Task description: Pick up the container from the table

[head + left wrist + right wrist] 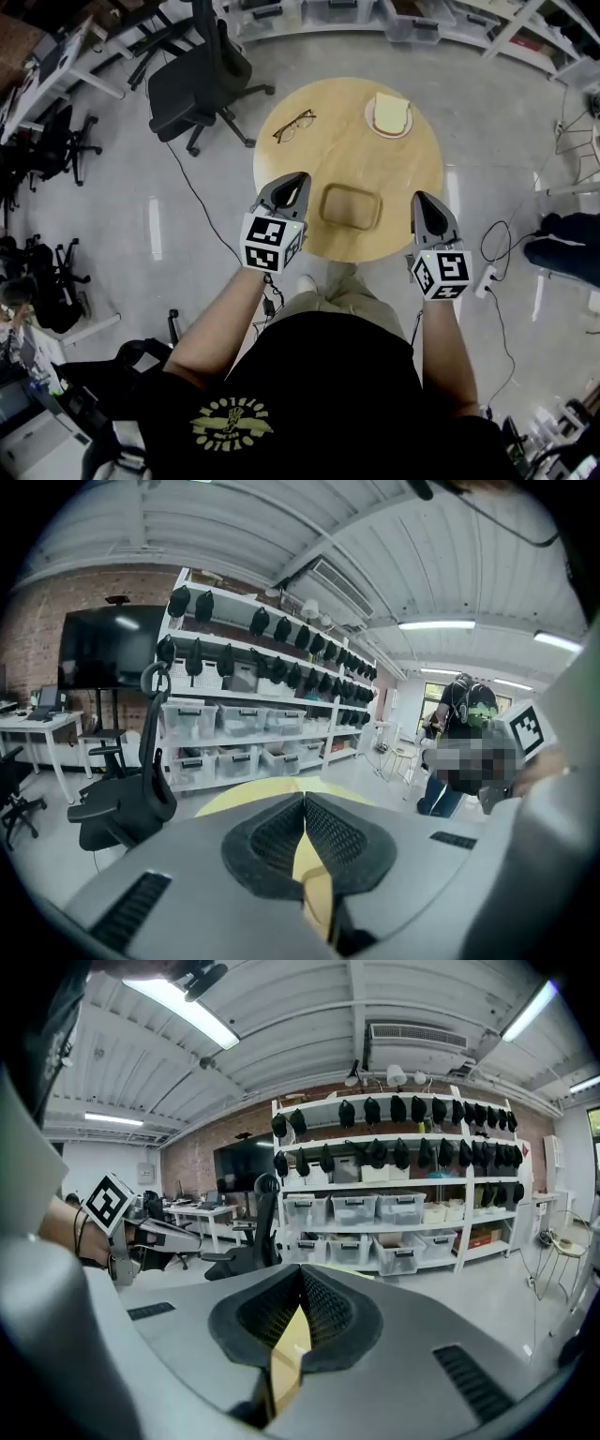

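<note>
Left gripper [298, 178] and right gripper [419, 198]: both clenched, jaws pressed together with nothing between them. They hang at the near edge of the table [412, 155], one on each side of the container [351, 207] and apart from it. The container, a shallow tan tray, lies untouched on the table's near half. Step in hand, as judged: approach. The next move calls for parting the jaws, lowering to the rim and closing on a wall before lifting.

Bright even ceiling-strip light, floor glare, strong fisheye edges, dark vignette corners
</note>
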A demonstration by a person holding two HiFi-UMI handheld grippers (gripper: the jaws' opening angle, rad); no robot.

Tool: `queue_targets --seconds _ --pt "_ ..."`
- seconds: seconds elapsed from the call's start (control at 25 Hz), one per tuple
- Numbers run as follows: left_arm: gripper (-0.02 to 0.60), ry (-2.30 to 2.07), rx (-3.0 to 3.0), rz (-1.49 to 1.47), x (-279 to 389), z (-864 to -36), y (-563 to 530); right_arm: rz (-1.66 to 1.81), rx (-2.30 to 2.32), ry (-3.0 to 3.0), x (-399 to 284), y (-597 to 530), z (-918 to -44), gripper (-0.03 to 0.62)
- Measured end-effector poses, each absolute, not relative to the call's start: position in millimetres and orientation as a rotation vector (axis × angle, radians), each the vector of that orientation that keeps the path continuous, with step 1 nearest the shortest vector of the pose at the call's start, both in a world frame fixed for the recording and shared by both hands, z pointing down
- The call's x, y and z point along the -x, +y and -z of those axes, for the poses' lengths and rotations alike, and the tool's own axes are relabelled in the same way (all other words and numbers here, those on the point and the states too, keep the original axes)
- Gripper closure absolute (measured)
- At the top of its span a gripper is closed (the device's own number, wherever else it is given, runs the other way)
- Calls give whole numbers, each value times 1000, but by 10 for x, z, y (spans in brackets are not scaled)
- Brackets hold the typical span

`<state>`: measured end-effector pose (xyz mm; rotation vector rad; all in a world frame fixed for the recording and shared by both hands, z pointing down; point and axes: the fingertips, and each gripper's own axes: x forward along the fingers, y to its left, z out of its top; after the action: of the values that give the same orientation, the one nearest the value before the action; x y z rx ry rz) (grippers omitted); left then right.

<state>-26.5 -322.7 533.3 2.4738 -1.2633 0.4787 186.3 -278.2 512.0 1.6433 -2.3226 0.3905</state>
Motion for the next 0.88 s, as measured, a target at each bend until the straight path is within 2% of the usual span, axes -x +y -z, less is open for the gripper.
queue_targets --seconds 0.44,0.52,0.64,0.76,0.88 --pt "561 -1145 -2281 -612 181 -6360 -3206 -660 -1506 -2202 -1862 -2845 -6210 577" --pt "537 -1124 -2249 -641 174 -6529 -3177 -717 -1463 -2193 -1829 -2828 -6400 576" --pt "509 -1103 -2210 -678 159 -6747 -3166 -791 -1379 -2179 -1732 -2820 -6692 510" --pt "482 -1060 -2174 -701 107 -6954 -3146 -847 -1339 -2148 -1690 -2812 -6945 502" --pt "453 -1007 -2142 -740 45 -7169 -3080 -943 -1305 -2115 -1665 -2761 -7190 467"
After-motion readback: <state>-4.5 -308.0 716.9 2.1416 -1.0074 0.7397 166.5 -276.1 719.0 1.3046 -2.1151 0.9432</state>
